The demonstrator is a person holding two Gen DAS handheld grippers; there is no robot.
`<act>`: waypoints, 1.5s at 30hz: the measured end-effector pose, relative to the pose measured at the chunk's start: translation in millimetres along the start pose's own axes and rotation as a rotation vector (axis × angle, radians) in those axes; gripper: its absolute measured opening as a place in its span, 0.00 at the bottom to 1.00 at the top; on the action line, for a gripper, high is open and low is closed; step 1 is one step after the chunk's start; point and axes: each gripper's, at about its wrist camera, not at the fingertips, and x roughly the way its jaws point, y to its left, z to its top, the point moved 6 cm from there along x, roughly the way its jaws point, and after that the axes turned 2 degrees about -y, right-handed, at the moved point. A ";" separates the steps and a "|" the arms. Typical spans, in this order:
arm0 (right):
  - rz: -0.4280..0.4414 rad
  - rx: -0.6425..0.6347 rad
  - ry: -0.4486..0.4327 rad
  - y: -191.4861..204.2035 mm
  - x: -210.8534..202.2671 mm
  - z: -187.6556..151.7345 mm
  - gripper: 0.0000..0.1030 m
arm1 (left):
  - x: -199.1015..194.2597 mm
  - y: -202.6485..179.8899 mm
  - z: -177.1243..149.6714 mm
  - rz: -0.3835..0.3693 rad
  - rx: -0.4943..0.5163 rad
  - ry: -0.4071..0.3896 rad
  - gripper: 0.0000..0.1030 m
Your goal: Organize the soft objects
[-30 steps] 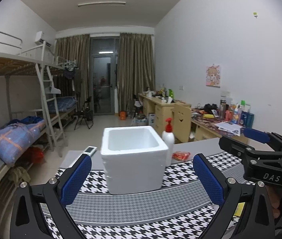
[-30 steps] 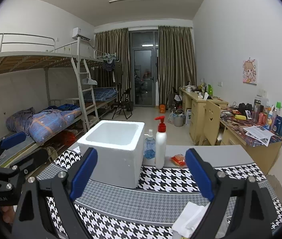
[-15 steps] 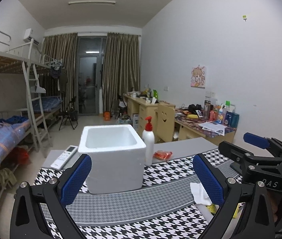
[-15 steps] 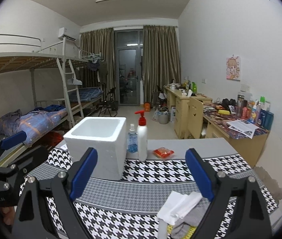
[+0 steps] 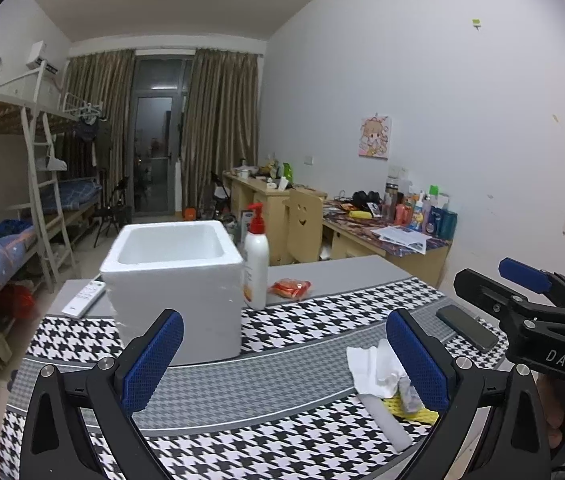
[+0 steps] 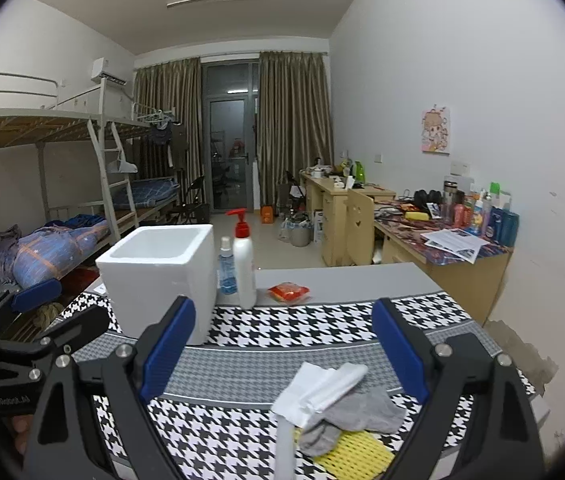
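We hold the left gripper [image 5: 282, 356] and right gripper [image 6: 284, 346] spread wide, pinching nothing. A white tissue [image 6: 318, 394], grey sock [image 6: 362, 410] and yellow sponge [image 6: 352, 450] lie heaped near the foam box [image 6: 158, 272].

Tabletop [image 5: 334, 272] clutter, far side
Pump bottle [image 5: 256, 264] w/ red snack pack [image 5: 290, 288] just right; phone [image 5: 467, 328] near right; remote [image 5: 84, 298] far left.

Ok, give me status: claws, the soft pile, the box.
Left claw open, empty. Right claw open, empty, above the soft pile. White box upright, nothing visible inside. Nothing between pile and box.
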 end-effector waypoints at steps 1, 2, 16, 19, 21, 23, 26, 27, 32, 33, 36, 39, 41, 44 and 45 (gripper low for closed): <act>-0.005 0.002 0.002 -2.8 -0.5 -1.5 0.90 | 1.8 -4.0 -1.8 -0.008 0.003 0.004 0.99; -0.009 0.005 0.003 -6.1 -1.0 -3.2 0.90 | 3.9 -7.0 -2.9 -0.014 0.005 0.006 0.99; -0.107 0.016 0.020 -44.5 -1.1 -29.1 0.90 | 32.4 -42.4 -33.1 -0.079 0.031 0.093 0.99; -0.116 0.022 0.033 -50.4 -1.0 -34.6 0.90 | 37.3 -47.4 -38.0 -0.088 0.036 0.112 0.99; -0.121 0.034 0.040 -55.8 -0.8 -36.9 0.90 | 40.0 -50.5 -40.5 -0.091 0.038 0.119 0.99; -0.121 0.040 0.043 -59.6 -1.5 -39.5 0.90 | 43.0 -53.4 -43.2 -0.096 0.044 0.128 0.99; -0.133 0.040 0.048 -62.6 -1.0 -42.9 0.90 | 48.0 -58.8 -50.1 -0.106 0.048 0.152 0.99; -0.135 0.042 0.054 -63.7 -0.1 -44.5 0.90 | 49.2 -60.5 -52.9 -0.107 0.051 0.158 0.99; -0.127 0.057 0.073 -68.7 0.3 -51.3 0.90 | 56.5 -67.2 -66.1 -0.112 0.060 0.196 0.99; -0.131 0.060 0.074 -70.4 -0.2 -52.6 0.90 | 58.2 -68.3 -68.6 -0.114 0.059 0.204 0.99; -0.143 0.056 0.087 -74.0 0.0 -58.6 0.90 | 62.1 -70.8 -75.0 -0.120 0.057 0.224 0.99; -0.163 0.049 0.098 -77.6 0.9 -65.9 0.90 | 66.1 -75.8 -82.3 -0.128 0.066 0.247 0.99; -0.170 0.052 0.109 -80.5 2.2 -71.0 0.90 | 68.6 -78.8 -87.0 -0.131 0.071 0.262 0.99; -0.177 0.067 0.131 -86.2 5.0 -79.2 0.90 | 74.0 -82.2 -94.4 -0.131 0.077 0.285 0.99; -0.182 0.068 0.138 -88.4 5.8 -82.0 0.90 | 75.7 -82.7 -96.8 -0.130 0.077 0.293 0.99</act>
